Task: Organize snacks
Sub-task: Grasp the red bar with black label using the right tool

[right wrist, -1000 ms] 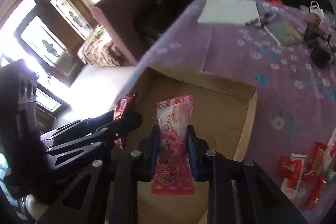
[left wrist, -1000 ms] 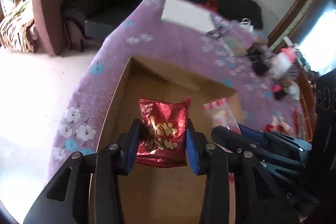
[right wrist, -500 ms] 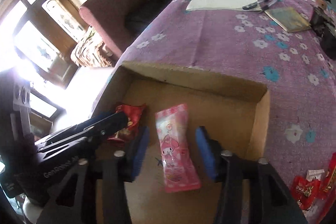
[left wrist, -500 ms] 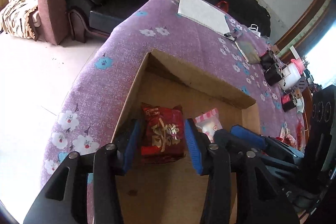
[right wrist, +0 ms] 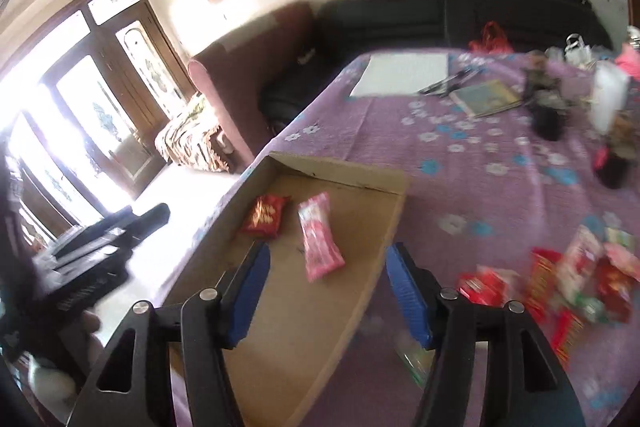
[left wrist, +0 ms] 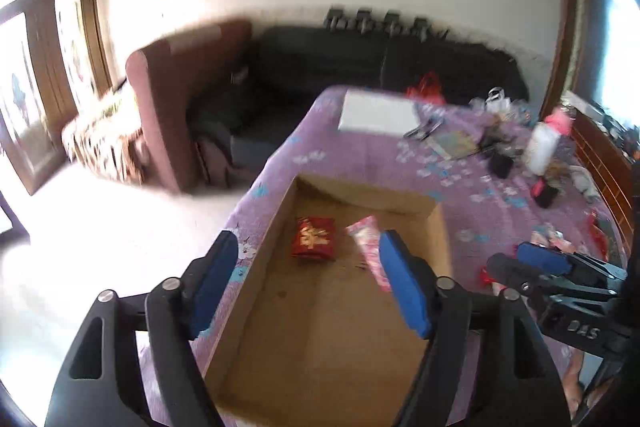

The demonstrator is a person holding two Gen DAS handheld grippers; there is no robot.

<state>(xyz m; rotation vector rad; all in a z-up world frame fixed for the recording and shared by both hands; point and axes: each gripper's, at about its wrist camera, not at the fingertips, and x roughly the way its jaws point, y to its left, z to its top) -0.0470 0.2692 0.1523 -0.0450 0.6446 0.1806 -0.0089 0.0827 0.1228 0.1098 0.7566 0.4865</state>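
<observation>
Snacks: red packet, pink packet lie in cardboard box. Left claw, right claw opening, empty. Next: right claw to loose pile on worktop, pinch single packet mid-body.

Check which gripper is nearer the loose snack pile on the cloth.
Right. The right gripper hangs over the box's right wall, with the snack pile just to its right. The left gripper is over the box's left half, farther away.

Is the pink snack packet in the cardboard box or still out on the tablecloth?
In: the pink snack packet lies flat on the cardboard box floor beside the red packet, untouched.
</observation>
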